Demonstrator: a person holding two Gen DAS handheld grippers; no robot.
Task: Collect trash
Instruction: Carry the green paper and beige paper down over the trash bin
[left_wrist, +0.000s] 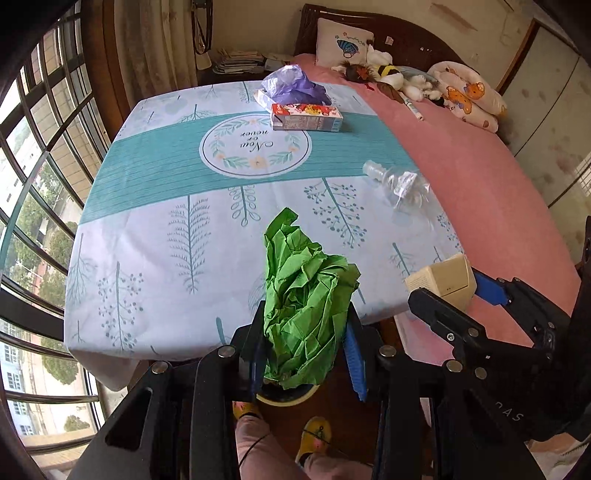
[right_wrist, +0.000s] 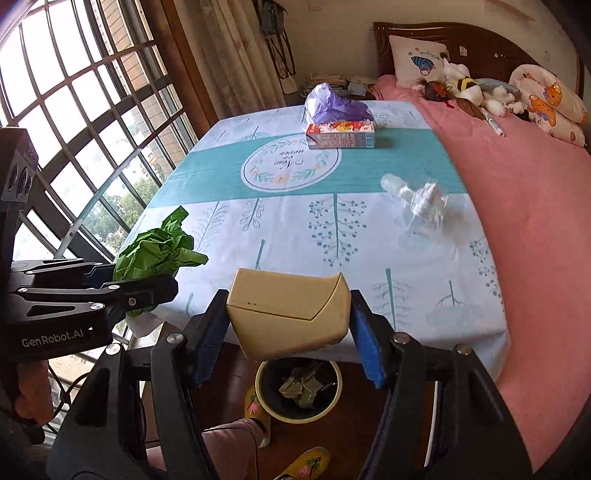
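Here, a crumpled wad of green paper (left_wrist: 308, 306), creased and matte, is clamped between the blue-padded fingers of the left hand-held gripper (left_wrist: 306, 354), held up at the near edge of the counter (left_wrist: 155, 206). A cream-coloured carton (right_wrist: 290, 312), smooth and boxy with an angled fold at one end, is gripped across its width by the right hand-held gripper (right_wrist: 291, 343), its black jaws closed onto both sides. Directly below the carton, on the dark wooden floor, a round bin (right_wrist: 297, 391) with a pale yellow rim and a dark liner is seen; flattened scraps of shiny, greyish-green packaging lie inside it. In the left wrist view only a part of that rim shows beneath the green wad. The counter is covered by a light cloth printed with teal trees and a teal band bearing a round floral emblem. On it a clear plastic bottle (left_wrist: 399, 184), crushed and lying on its side, rests near the right edge. Farther back, a rectangular printed carton (left_wrist: 306, 117) in red and white lies flat, and just behind it a crinkled purple plastic bag (left_wrist: 291, 85) is bunched against a small pale box. A bed with a pink sheet (left_wrist: 480, 206) runs along the counter's right side, and soft toys (left_wrist: 391, 79) are heaped near its pillow. Yellow patterned slippers (left_wrist: 314, 435) are visible beside the bin.
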